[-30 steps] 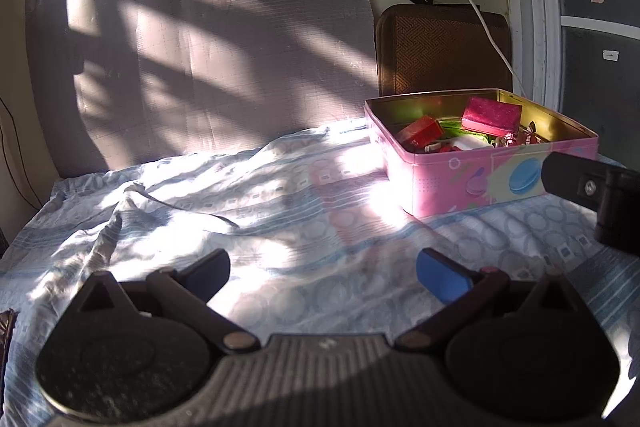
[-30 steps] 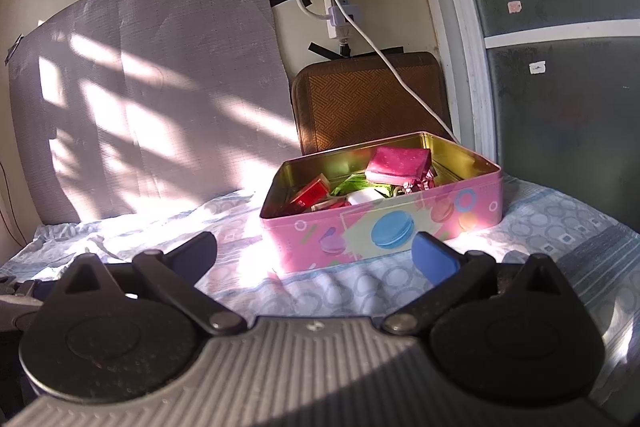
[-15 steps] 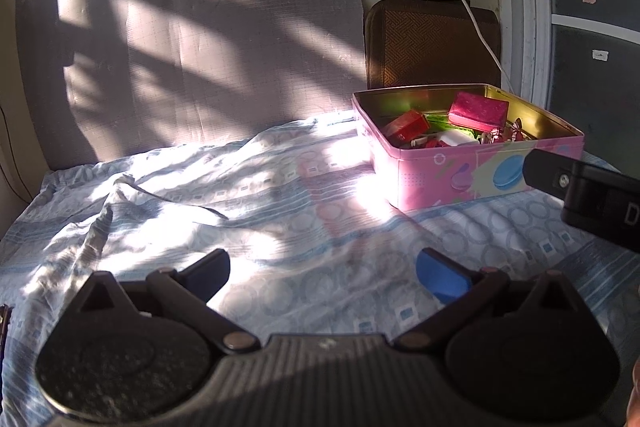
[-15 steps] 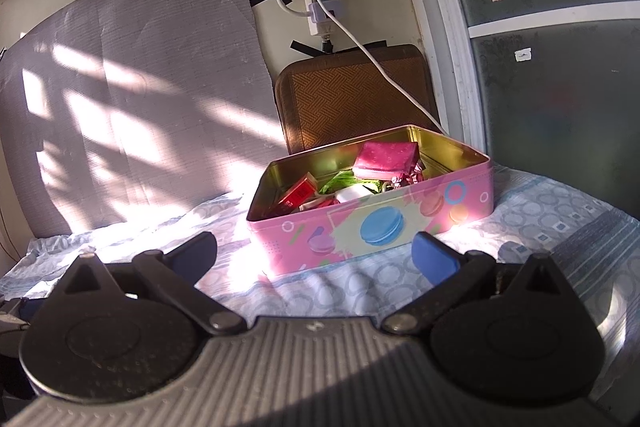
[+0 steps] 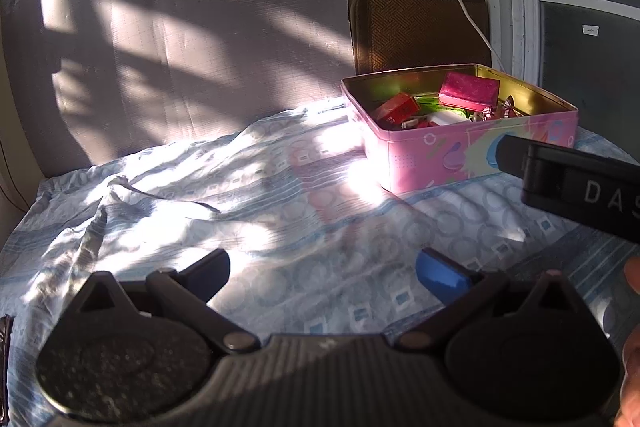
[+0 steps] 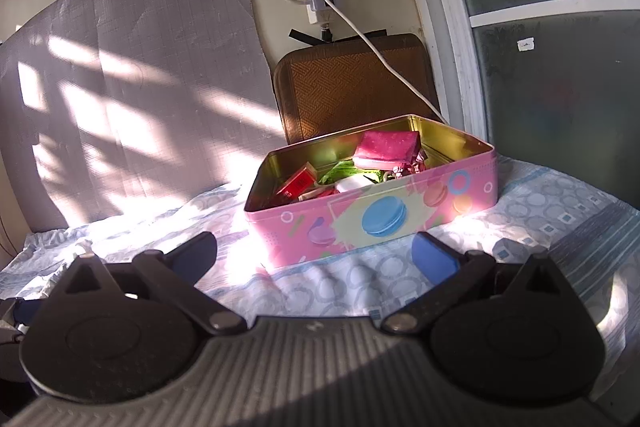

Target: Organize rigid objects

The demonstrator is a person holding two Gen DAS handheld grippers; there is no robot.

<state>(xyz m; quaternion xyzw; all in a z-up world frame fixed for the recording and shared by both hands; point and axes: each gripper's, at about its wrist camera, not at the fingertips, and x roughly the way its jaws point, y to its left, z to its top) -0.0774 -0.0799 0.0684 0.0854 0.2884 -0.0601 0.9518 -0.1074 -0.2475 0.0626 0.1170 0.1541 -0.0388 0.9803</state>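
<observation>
We see the pink tin (image 6: 372, 215) w/ its lid off on the bed sheet (image 5: 248, 195), centre-right of frame, pink box (image 6: 388, 145) & red box (image 6: 298, 183) inside. Left gripper (image 5: 324, 269) & right gripper (image 6: 314, 253): jaws apart, empty. Brown cushion (image 6: 352, 83) behind tin; white cable (image 6: 384, 55) hangs over it.

Left wrist view: low over bedsheet (image 5: 280, 211), facing wall, pink tin (image 5: 460, 151) at 1 o'clock, moderately near. Right wrist view: low, closer, pink tin (image 6: 372, 215) at 12 o'clock. Shared: tin, sheet, brown cushion (image 6: 352, 83), grey board (image 5: 180, 27).
</observation>
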